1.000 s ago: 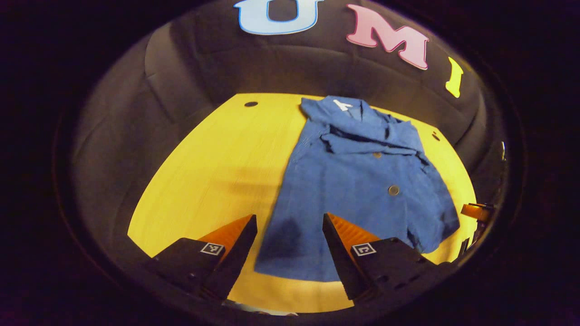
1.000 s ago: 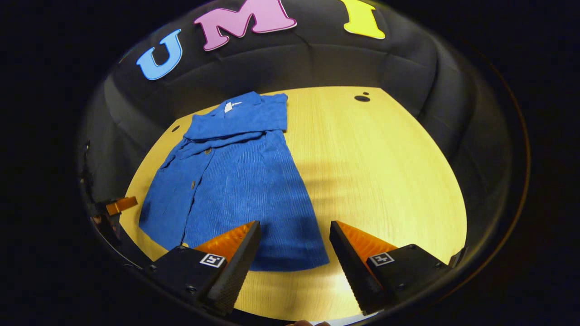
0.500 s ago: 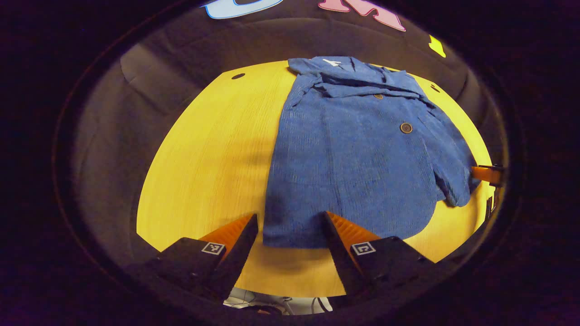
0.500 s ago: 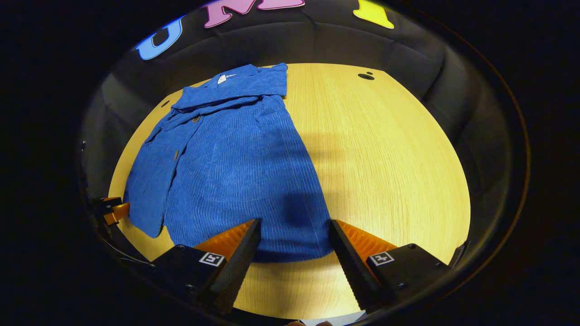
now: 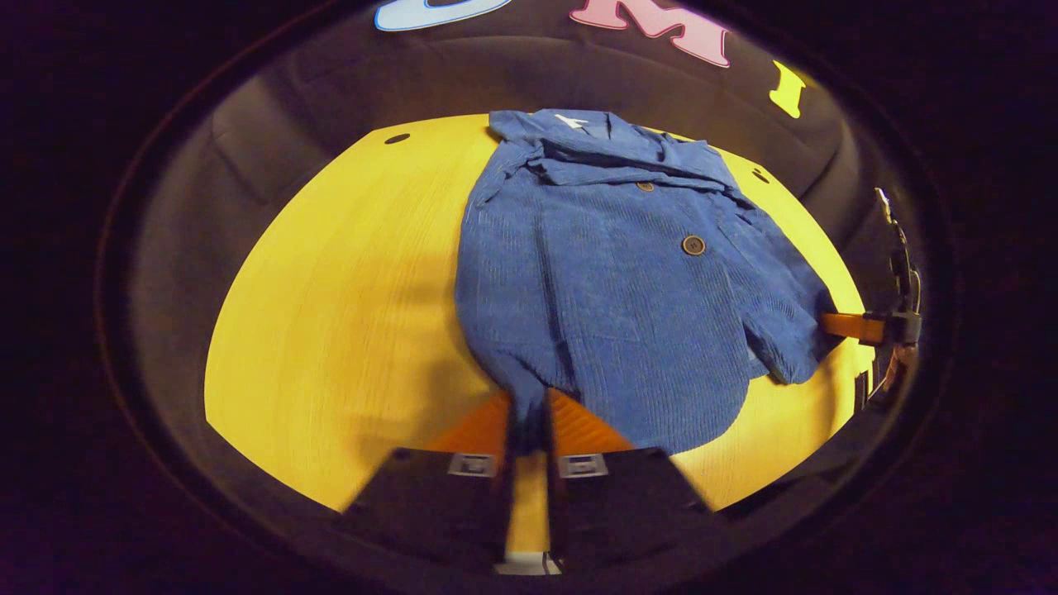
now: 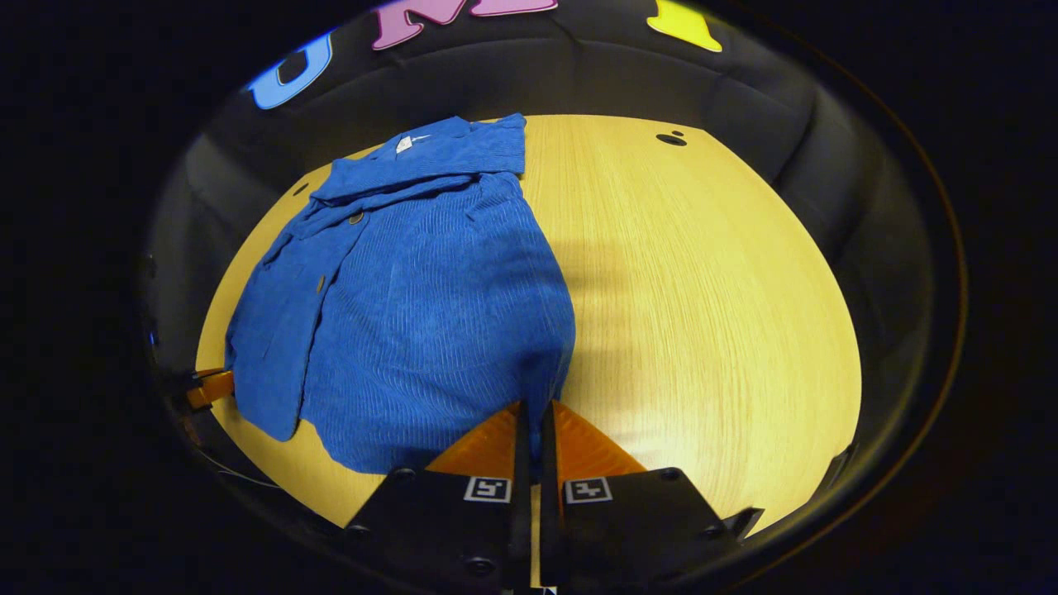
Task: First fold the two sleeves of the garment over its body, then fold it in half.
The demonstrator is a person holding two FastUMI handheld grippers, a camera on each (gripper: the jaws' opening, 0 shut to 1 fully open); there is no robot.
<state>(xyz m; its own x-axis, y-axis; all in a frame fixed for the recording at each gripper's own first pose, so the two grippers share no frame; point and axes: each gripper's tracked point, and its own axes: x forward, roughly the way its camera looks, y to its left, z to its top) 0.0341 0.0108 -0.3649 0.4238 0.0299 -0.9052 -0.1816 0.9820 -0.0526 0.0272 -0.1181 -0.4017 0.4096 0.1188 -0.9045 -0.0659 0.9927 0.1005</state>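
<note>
A blue corduroy shirt (image 5: pixel 628 273) with brown buttons lies on the yellow wooden table (image 5: pixel 331 314), collar at the far end, both sleeves lying folded over its body. In the left gripper view my left gripper (image 5: pixel 529 421) is shut on the hem's near left corner. In the right gripper view the same shirt (image 6: pixel 413 289) spreads out, and my right gripper (image 6: pixel 533 430) is shut on the hem's near right corner. Each pinched corner bunches up between the fingers. The other gripper's fingertip (image 5: pixel 851 327) shows beside the shirt's right edge, and the left one's fingertip (image 6: pixel 211 387) at the far left.
The table (image 6: pixel 702 289) has a small dark hole (image 6: pixel 669 139) near its far edge and another hole (image 5: pixel 397 139) at the far left. Black cloth walls surround the table on three sides. Bare wood stretches to either side of the shirt.
Both grippers came down to the hem and went from open to shut, each pinching a bottom corner of the shirt. The hem corners now bunch toward the fingers.
</note>
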